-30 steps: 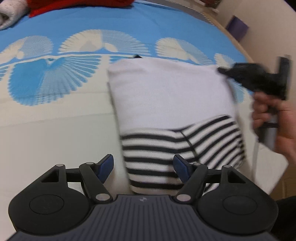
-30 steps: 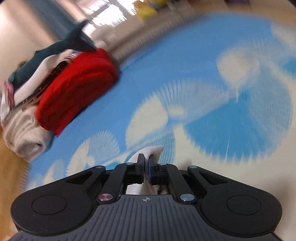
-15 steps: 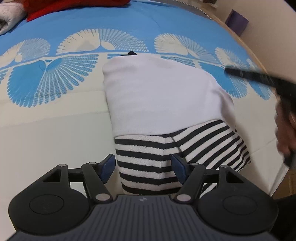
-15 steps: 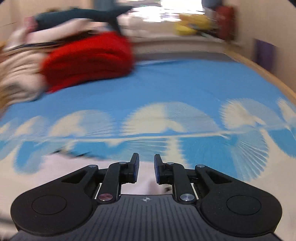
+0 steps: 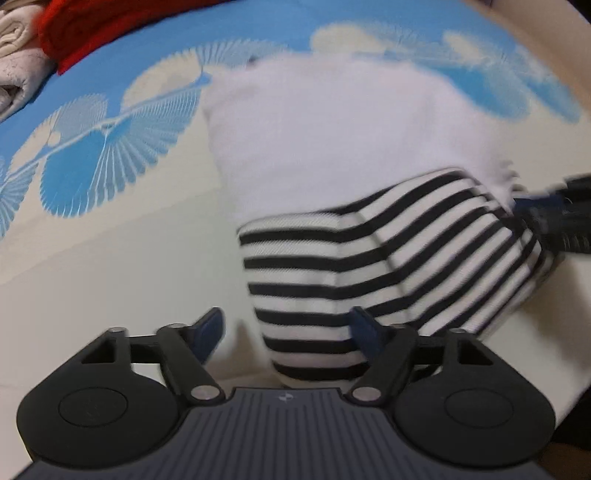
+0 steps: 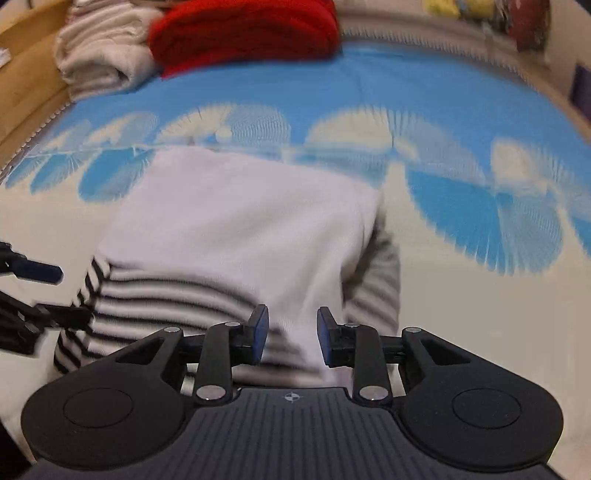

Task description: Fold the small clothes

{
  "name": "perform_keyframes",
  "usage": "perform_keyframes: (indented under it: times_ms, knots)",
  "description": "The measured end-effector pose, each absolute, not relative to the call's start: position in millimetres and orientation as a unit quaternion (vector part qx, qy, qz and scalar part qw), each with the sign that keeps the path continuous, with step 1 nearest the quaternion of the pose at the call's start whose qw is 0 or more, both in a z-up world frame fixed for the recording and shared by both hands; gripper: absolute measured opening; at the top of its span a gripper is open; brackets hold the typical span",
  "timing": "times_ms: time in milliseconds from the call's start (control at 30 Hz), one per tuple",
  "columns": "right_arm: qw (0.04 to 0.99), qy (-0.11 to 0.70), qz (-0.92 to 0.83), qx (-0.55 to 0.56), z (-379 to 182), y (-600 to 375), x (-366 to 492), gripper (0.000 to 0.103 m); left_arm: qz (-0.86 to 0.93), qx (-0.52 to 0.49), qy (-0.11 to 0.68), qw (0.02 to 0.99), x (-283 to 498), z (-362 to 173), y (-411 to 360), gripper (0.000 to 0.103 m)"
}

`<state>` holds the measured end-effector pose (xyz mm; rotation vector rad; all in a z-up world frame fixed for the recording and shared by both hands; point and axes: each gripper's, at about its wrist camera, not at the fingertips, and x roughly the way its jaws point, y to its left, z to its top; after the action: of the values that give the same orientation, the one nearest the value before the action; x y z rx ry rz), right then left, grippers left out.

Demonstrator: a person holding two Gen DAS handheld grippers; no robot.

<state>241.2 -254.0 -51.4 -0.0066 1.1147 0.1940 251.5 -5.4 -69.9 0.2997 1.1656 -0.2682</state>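
Note:
A small garment lies partly folded on the blue and cream bedspread [image 5: 92, 166]. Its plain white part [image 5: 332, 140] lies over the black-and-white striped part [image 5: 388, 266]. My left gripper [image 5: 288, 328] is open, low at the near striped edge, its jaws astride the left corner. My right gripper [image 6: 290, 334] is open, just above the garment's near edge [image 6: 240, 229], holding nothing. The right gripper's tips [image 5: 546, 214] show at the garment's right side in the left wrist view. The left gripper [image 6: 33, 291] shows at the left edge of the right wrist view.
A folded red garment [image 6: 243, 29] and a rolled cream towel [image 6: 99, 59] lie at the far end of the bed. A wooden edge [image 6: 22, 85] runs along the far left. A beige wall [image 5: 535, 48] lies beyond the bed's right edge.
My right gripper let go of the white cloth, opened and swung round to face the garment from its near right side. My left gripper moved closer to the striped edge.

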Motion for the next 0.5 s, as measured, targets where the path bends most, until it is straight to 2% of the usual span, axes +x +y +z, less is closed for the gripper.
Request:
perform_keyframes:
  times_ms: [33, 100, 233, 333, 367, 400, 433, 500]
  knots:
    - [0.825, 0.558, 0.083, -0.027, -67, -249, 238, 0.035, -0.123, 0.134, 0.547, 0.817, 252, -67, -5, 0.086]
    - [0.827, 0.555, 0.059, -0.065, -69, -246, 231, 0.038, -0.103, 0.116, 0.545, 0.824, 251, -53, -4, 0.086]
    - [0.87, 0.492, 0.028, 0.027, -14, -255, 219, 0.043, -0.074, 0.066, 0.508, 0.856, 241, -5, 0, 0.09]
    - [0.907, 0.421, 0.02, 0.026, 32, -250, 185, 0.069, -0.051, 0.074, 0.457, 0.885, 223, 39, -4, 0.092]
    - [0.917, 0.399, 0.018, 0.015, 45, -246, 174, 0.082, -0.048, 0.076, 0.441, 0.893, 215, 53, -5, 0.094]
    - [0.926, 0.377, 0.018, 0.004, 57, -243, 160, 0.09, -0.045, 0.075, 0.427, 0.9, 203, 67, -5, 0.099]
    - [0.935, 0.354, 0.02, -0.004, 67, -241, 143, 0.091, -0.044, 0.072, 0.412, 0.907, 188, 79, -4, 0.103]
    - [0.946, 0.324, 0.026, -0.009, 80, -239, 114, 0.092, -0.048, 0.069, 0.379, 0.922, 155, 97, -2, 0.102]
